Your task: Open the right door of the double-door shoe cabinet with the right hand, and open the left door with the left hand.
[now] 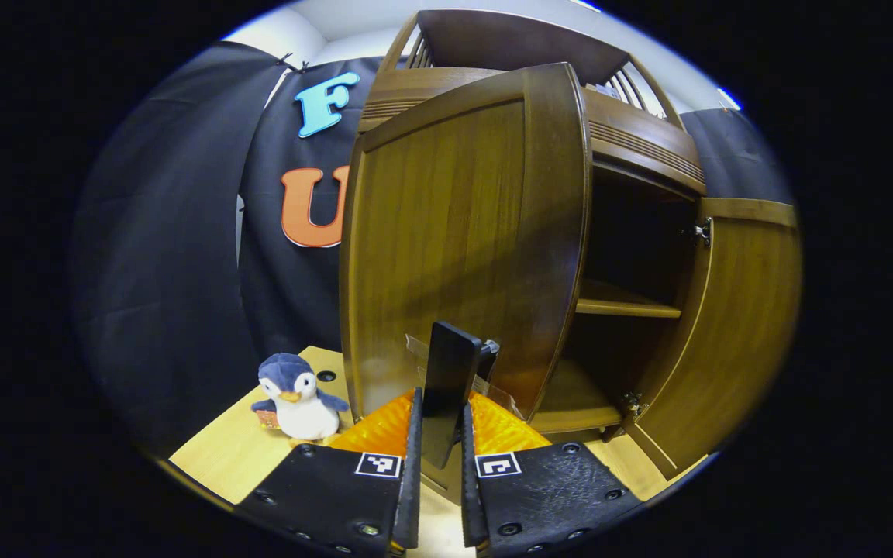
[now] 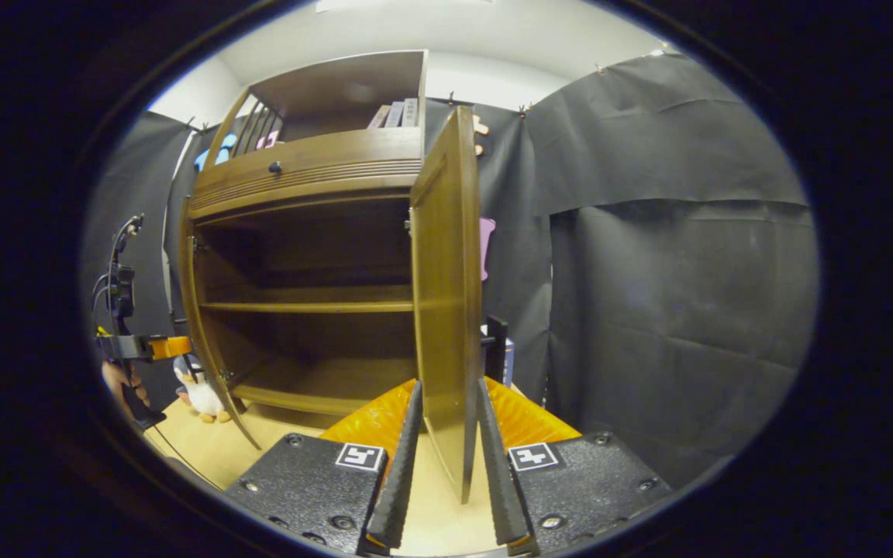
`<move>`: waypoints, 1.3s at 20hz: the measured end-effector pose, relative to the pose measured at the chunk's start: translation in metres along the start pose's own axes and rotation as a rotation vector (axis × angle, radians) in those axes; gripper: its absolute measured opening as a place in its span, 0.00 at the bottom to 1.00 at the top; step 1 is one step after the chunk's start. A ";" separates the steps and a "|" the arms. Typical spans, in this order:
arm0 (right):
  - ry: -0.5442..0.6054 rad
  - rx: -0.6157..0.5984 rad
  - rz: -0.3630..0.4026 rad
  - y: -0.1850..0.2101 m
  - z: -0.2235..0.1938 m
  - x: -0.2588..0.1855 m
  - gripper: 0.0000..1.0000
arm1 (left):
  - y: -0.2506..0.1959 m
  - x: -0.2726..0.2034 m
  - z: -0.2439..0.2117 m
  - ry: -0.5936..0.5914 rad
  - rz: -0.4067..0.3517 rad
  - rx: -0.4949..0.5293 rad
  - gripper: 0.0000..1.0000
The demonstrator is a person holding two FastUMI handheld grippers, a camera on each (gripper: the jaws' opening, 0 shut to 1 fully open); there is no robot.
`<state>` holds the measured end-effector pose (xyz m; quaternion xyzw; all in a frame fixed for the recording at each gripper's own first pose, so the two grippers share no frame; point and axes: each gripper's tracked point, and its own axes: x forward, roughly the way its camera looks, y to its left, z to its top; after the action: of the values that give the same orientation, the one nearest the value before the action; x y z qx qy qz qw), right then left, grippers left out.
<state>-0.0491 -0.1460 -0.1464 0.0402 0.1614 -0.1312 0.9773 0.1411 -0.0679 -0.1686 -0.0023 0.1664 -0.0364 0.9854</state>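
The shoe cabinet is a warm mid-brown wood with fine vertical grain on its left door and right door; its inner shelves look darker brown. A plush penguin is navy blue on head and wings, white on face and belly, with an orange beak. The counter is pale yellowish wood. The ceiling is white.

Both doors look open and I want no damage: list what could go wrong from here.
1. The left door is swung wide beside the penguin; pushed further, it may knock the toy over.
2. The right gripper straddles the right door edge; twisting the hand could strain the hinges.
3. The left gripper pinches the handle; a sideways pull might slip off.
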 end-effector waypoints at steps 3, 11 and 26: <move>-0.001 -0.010 0.021 0.011 0.002 -0.001 0.46 | 0.017 -0.010 -0.001 -0.002 0.023 -0.016 0.20; -0.003 -0.028 0.081 0.044 0.004 0.005 0.46 | 0.072 -0.036 0.005 -0.025 0.092 0.011 0.29; 0.015 -0.067 0.218 0.120 0.008 0.012 0.47 | 0.160 -0.080 0.011 -0.076 0.185 0.027 0.14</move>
<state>-0.0038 -0.0348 -0.1381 0.0260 0.1674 -0.0184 0.9854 0.0811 0.0976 -0.1350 0.0247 0.1280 0.0528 0.9901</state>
